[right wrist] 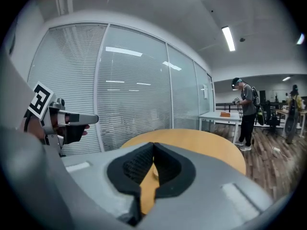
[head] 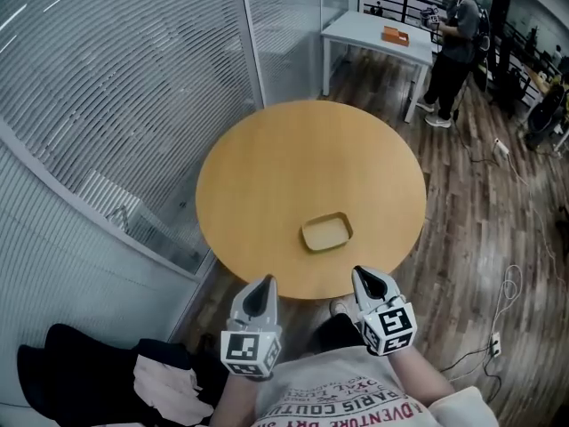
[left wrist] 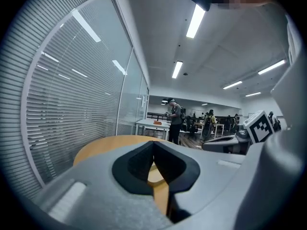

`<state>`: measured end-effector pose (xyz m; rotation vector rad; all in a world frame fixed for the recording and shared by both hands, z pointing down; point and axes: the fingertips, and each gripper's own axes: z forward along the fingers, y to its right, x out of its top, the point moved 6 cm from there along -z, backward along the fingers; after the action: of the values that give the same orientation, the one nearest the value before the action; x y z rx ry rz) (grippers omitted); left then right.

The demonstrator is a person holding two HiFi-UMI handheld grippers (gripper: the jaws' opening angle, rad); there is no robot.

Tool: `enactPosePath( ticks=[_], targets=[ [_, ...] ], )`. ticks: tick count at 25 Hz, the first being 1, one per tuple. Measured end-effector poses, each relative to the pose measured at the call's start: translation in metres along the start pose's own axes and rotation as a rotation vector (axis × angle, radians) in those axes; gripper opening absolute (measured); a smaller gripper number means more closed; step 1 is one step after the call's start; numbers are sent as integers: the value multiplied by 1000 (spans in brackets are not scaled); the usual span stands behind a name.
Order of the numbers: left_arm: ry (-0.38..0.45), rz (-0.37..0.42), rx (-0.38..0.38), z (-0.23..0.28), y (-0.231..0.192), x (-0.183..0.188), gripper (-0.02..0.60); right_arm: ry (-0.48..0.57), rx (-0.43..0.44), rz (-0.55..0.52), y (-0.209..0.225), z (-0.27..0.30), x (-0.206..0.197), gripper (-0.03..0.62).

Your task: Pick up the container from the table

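A shallow tan rectangular container lies empty on the round wooden table, towards its near edge. Both grippers hover just off that edge, below the container in the head view. My left gripper is to the container's lower left, my right gripper to its lower right. Neither touches it. In the left gripper view the left gripper has its jaws together at the tips with nothing held. The right gripper looks the same in the right gripper view. Only tabletop shows through the gaps behind the pads.
A glass partition with blinds curves along the left. Behind the round table stands a white table with an orange object, and a person beside it. Cables lie on the wooden floor at right. Dark clothing lies at lower left.
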<state>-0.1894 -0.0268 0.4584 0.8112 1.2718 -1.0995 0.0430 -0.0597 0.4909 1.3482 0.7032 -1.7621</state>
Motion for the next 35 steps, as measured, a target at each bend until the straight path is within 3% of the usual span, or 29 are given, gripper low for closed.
enactPosePath(
  ticks=[9, 16, 26, 31, 35],
  targets=[
    [-15, -6, 74, 135, 14, 15, 6, -41, 115, -56, 105, 94, 21, 3],
    [-12, -21, 110, 205, 27, 20, 6, -140, 176, -21, 161, 145, 11, 3],
    [-52, -47, 69, 232, -6, -2, 6, -140, 135, 10, 165, 195, 8, 3],
    [-78, -55, 66, 230, -29, -18, 6, -301, 122, -13, 161, 227, -39, 3],
    [-126, -36, 50, 226, -46, -43, 6, -454, 126, 76, 161, 251, -91, 21]
  ],
)
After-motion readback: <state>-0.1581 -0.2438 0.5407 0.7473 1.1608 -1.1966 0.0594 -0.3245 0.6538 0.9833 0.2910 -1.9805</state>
